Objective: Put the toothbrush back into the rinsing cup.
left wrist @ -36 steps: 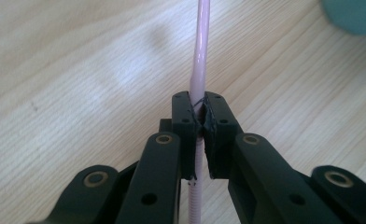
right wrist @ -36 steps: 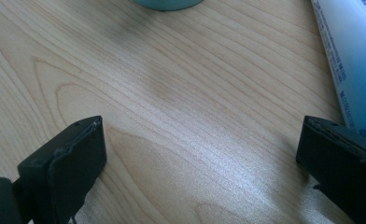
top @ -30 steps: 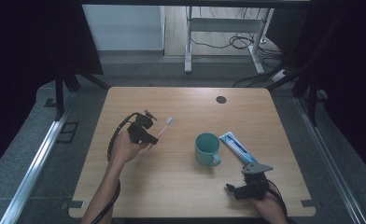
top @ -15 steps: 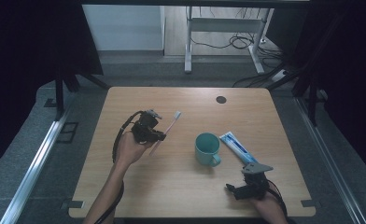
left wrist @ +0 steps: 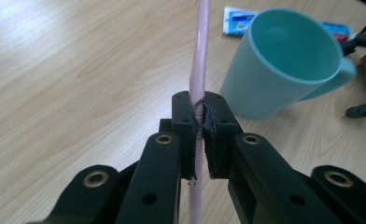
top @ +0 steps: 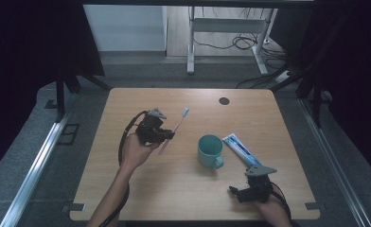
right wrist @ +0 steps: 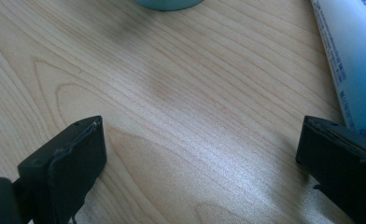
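Observation:
My left gripper [top: 167,135] is shut on a pink toothbrush [top: 175,127], held above the table left of centre with its bristle end pointing away and to the right. In the left gripper view the pink handle [left wrist: 199,56] runs up from between the closed jaws [left wrist: 199,121], with the teal mug [left wrist: 284,65] just beyond to the right. The mug [top: 209,151] stands upright mid-table. A toothpaste tube [top: 239,147] lies right of it. My right gripper [top: 235,191] rests open near the front right edge, jaws spread wide over bare wood [right wrist: 195,154], toothpaste tube [right wrist: 354,60] at the right.
The wooden table [top: 193,194] has a dark round grommet [top: 224,100] near its far edge. Beyond the table stand a metal desk frame and cables on the floor [top: 231,42]. Dark curtains hang on both sides.
My left gripper has carried the toothbrush up and toward the right, nearer the mug. The right gripper has stayed in place.

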Demonstrator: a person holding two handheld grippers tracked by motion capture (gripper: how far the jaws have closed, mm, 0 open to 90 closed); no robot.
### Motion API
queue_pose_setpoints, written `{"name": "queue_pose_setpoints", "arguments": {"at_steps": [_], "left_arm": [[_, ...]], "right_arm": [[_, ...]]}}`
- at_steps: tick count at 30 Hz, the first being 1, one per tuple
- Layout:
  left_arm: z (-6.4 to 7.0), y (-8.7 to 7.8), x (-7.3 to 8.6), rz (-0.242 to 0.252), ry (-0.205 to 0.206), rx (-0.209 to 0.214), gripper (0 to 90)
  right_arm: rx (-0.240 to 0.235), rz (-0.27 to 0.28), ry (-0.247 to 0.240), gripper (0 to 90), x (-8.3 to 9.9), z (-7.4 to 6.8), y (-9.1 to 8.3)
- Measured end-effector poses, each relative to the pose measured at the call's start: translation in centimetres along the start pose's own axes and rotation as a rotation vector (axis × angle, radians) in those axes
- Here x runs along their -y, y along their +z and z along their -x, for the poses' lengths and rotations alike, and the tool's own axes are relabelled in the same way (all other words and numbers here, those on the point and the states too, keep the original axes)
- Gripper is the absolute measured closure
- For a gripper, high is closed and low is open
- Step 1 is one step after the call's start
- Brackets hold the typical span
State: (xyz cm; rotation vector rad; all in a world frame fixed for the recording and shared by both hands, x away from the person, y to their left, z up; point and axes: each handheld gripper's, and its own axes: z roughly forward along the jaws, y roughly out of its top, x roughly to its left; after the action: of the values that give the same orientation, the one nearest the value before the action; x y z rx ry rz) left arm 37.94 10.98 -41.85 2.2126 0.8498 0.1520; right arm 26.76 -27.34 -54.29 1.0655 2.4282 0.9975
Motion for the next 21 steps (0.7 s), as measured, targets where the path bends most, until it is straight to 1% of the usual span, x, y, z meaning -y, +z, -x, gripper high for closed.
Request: {"name": "queue_pose_setpoints", "arguments": {"at_steps": [11,21], "left_arm": [[1.1,-0.3,-0.9,0.121,0.006,0.037,84.0],[2.5,0.1,-2.2,0.196,0.020,0.069,84.0]], "right_arm": [[0.000,0.000,0.000,1.1,0.0,0.0,0.0],[0.000,0.000,0.000,1.2,0.0,0.0,0.0]]}}
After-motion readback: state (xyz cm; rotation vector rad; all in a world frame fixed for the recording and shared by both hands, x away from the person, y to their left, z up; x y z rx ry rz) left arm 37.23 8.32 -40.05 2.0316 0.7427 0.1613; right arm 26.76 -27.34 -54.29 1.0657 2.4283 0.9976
